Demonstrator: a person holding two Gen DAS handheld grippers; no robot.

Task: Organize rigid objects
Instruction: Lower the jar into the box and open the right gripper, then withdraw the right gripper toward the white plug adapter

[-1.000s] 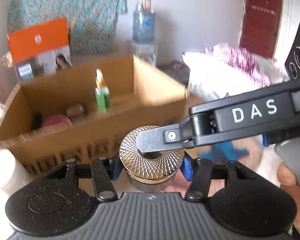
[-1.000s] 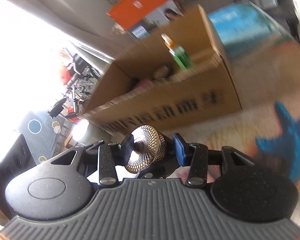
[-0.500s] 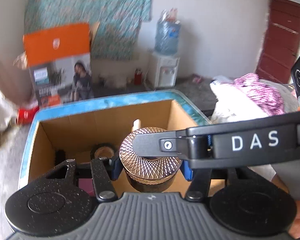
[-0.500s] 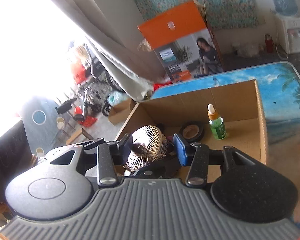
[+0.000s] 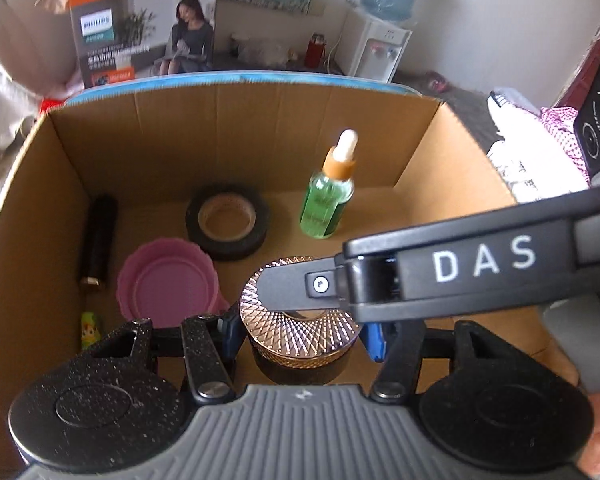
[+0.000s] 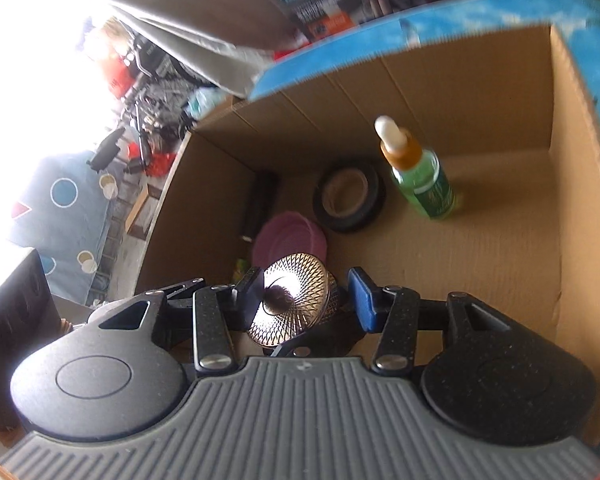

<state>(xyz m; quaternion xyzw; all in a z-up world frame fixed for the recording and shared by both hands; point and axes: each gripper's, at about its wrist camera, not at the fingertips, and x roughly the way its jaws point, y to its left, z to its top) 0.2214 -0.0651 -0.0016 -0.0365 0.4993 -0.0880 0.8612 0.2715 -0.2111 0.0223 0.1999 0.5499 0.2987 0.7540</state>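
Note:
A round jar with a gold patterned lid [image 5: 300, 320] is held over the inside of an open cardboard box [image 5: 140, 128]. My left gripper [image 5: 300, 332] is shut on the jar's sides. My right gripper [image 6: 300, 300] reaches in from the right; one finger [image 5: 296, 288] lies across the lid top, and the jar [image 6: 296, 300] sits tilted between its jaws. Whether the right jaws press on the jar, I cannot tell.
In the box lie a black tape roll [image 5: 227, 222], a green dropper bottle [image 5: 328, 200] standing upright, a pink lid [image 5: 166, 282], a dark tube [image 5: 98, 240] by the left wall and a small green item [image 5: 89, 330]. An orange carton [image 5: 140, 20] stands behind.
Both grippers have carried the jar up from in front of the box, over its near wall, to above the box floor. The box interior now fills the views.

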